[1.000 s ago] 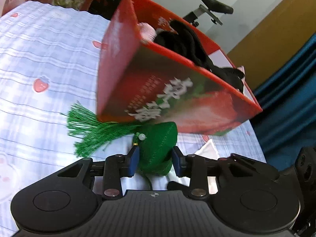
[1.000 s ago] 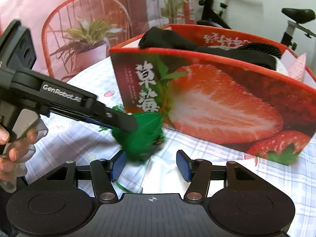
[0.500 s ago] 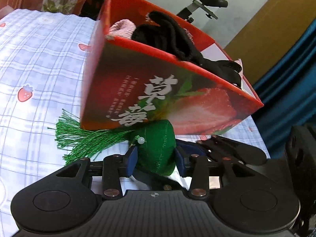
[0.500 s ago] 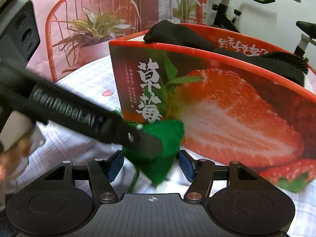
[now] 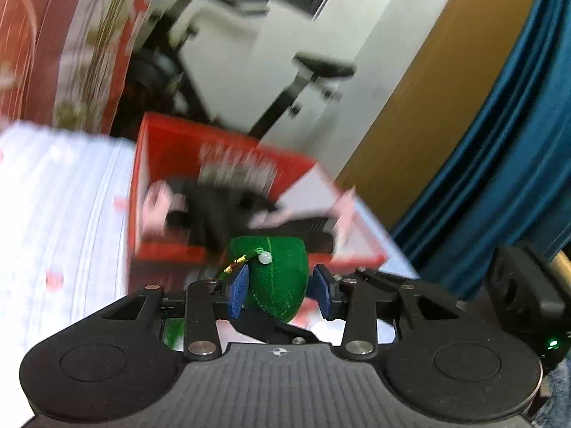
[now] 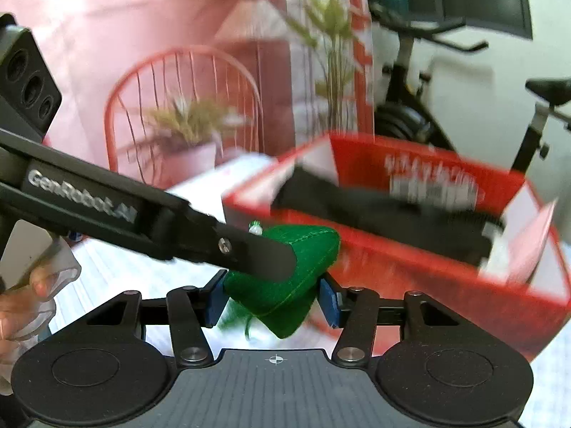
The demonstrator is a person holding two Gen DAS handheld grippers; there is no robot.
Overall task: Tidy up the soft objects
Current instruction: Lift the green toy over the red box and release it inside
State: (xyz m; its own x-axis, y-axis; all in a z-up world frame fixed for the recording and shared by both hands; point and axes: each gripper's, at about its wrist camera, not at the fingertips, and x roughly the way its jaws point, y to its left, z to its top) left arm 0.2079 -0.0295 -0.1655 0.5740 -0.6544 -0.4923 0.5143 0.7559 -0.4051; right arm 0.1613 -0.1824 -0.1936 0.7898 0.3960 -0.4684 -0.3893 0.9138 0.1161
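A green cloth pouch (image 5: 278,278) with a white bead and a green tassel (image 5: 175,331) hangs in the air in front of the red strawberry box (image 5: 171,149). My left gripper (image 5: 280,294) is shut on the pouch, its blue pads at both sides. In the right wrist view the same pouch (image 6: 307,260) sits between the jaws of my right gripper (image 6: 273,303), which are closing and touch it on both sides. The left gripper's finger (image 6: 249,249) lies across the pouch's top. The box (image 6: 410,271) holds black cloth (image 6: 374,210) and something pink (image 5: 157,207).
The box stands on a table with a white checked cloth (image 5: 53,214). Behind it are an exercise bike (image 5: 321,71), a blue curtain (image 5: 499,178), and a red wire chair (image 6: 185,71) with a potted plant. A person's hand (image 6: 21,306) holds the left gripper.
Both grippers have risen with the pouch from the tablecloth by the box's front wall to about its rim. The box's inside now shows. The right jaws have drawn in on the pouch.
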